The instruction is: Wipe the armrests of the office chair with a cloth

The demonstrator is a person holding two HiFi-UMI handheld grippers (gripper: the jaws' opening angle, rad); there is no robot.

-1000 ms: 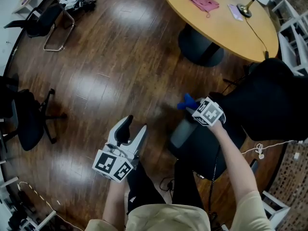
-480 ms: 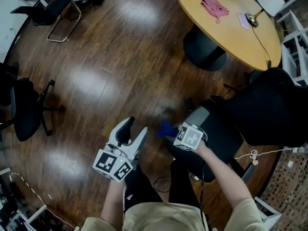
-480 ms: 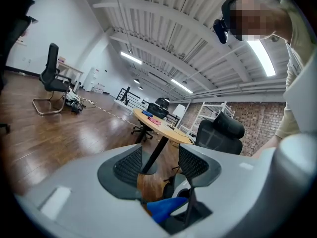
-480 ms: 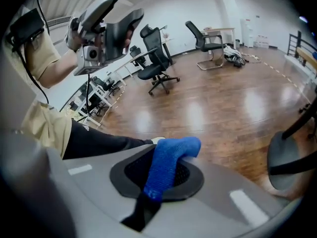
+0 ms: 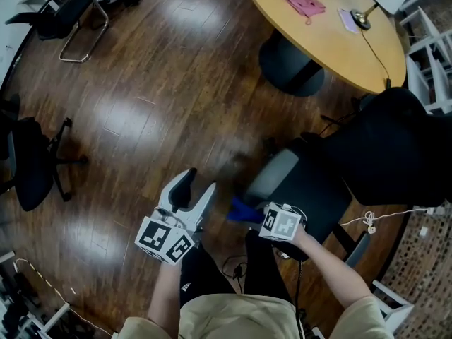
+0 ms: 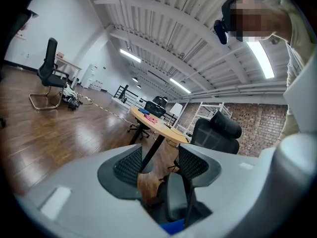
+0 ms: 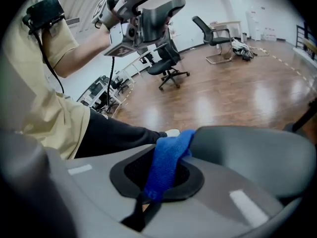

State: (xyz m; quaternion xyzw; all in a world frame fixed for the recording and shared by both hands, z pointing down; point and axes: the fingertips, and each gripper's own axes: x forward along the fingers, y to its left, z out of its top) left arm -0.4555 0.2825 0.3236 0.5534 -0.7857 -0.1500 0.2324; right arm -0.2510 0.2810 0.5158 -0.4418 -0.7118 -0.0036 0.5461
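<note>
The right gripper [image 7: 161, 171] is pinching a blue cloth [image 5: 242, 210]: its jaws are pressed onto the fabric, which bunches up between the pads and sticks out past the tips. In the head view this gripper points toward 9 o'clock, and the bare right forearm [image 5: 332, 270] runs back from it to 5 o'clock, ending in a beige sleeve. The cloth sits just off the near, lower end of the grey armrest [image 5: 270, 176]; from the right gripper view its free end seems to meet the pad's edge, though contact cannot be told for sure. The armrest slants up toward 1 o'clock along the black office chair [image 5: 385, 147], whose back fills the 3 o'clock side. The left gripper [image 6: 159, 163] is spread with nothing between the jaws, only the room beyond them showing. It is held level with the right one, at its 9 o'clock, tips aimed at 12 o'clock over the dark wooden floor [image 5: 155, 104], with the left forearm [image 5: 166, 299] straight behind it. Each gripper's cube bears black-and-white square markers, not letters. A small white mark on the black trouser leg [image 5: 205, 274] is too small to read. A round wooden table [image 5: 332, 41] stands at 1 o'clock, with a pink cloth [image 5: 304, 3] lying on it.
</note>
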